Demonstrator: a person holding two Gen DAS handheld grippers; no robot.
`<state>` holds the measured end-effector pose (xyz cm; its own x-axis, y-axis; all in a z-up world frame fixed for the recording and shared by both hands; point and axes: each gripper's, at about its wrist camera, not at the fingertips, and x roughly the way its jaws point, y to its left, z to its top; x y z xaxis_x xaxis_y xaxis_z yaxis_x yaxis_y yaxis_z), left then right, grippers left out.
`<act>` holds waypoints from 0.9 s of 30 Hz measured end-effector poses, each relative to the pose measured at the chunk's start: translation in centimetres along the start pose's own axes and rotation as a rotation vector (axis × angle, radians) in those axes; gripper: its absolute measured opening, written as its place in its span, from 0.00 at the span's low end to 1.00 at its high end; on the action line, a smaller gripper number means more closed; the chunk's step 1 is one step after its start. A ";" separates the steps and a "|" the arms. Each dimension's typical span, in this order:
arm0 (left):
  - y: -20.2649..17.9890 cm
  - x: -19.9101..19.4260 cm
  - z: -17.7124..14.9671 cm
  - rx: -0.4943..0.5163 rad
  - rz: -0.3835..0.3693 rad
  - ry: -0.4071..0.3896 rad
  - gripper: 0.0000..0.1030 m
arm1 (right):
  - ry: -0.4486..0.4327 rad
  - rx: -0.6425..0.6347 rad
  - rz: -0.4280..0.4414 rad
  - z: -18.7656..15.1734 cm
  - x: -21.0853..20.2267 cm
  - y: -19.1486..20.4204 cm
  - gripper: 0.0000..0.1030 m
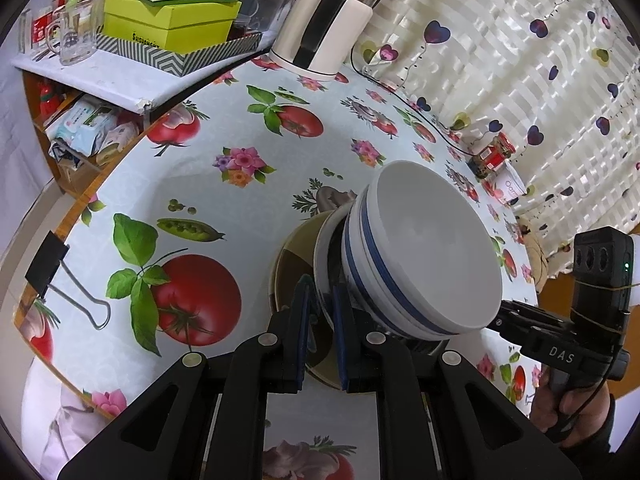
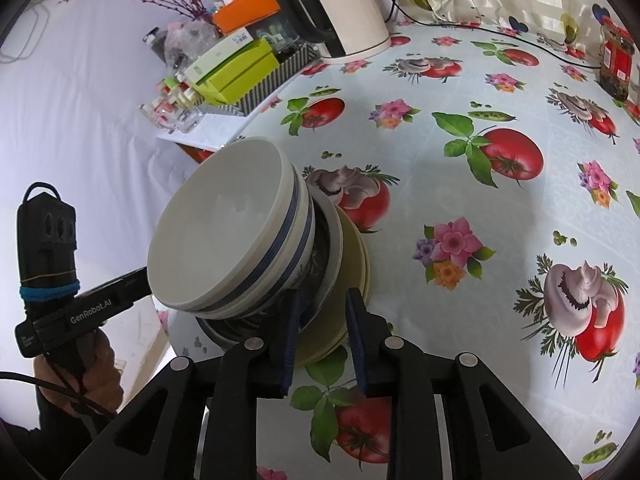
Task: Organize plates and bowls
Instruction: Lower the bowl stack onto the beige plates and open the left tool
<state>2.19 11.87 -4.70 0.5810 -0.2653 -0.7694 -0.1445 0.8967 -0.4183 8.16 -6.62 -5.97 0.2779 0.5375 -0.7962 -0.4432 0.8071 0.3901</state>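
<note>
Stacked white blue-banded ceramic bowls point(image 1: 420, 256) are nested on an olive plate point(image 2: 352, 280); left gripper point(image 1: 322, 312) and right gripper point(image 2: 324, 316) are slightly spread, straddling the rims, pinching nothing.

Vegetable-print tablecloth point(image 1: 248, 208), heart-patterned curtain point(image 1: 520, 60), cluttered side shelf point(image 1: 100, 76).

Black claw point(image 1: 322, 312) arms w/ silver screws, blue pads point(image 2: 357, 334), dark sleeve point(image 2: 24, 446)

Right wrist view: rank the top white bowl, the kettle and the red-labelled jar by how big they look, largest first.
1. Top white bowl, by far the largest, though it sits nearest the camera.
2. Kettle, clearly smaller in the picture.
3. Red-labelled jar, smallest.
Kettle and jar stand far back, so true sizes stay unsure.
</note>
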 end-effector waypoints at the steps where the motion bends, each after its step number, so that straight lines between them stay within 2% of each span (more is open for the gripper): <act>1: 0.1 -0.1 -0.1 -0.001 0.003 -0.002 0.11 | -0.001 -0.001 -0.001 -0.1 -0.1 0.0 0.23; 13: -0.6 -1.3 -1.2 0.008 0.030 -0.011 0.11 | -0.020 -0.021 -0.016 -0.8 -1.5 0.7 0.23; 27: -3.8 -2.9 -3.1 0.087 0.098 -0.028 0.12 | -0.043 -0.107 -0.057 -3.0 -3.3 3.3 0.42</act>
<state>-1.49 8.16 -2.37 0.5898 -0.1664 -0.7902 -0.1318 0.9456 -0.2974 3.23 -6.45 -3.40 0.3405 0.5034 -0.7942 -0.5135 0.8071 0.2914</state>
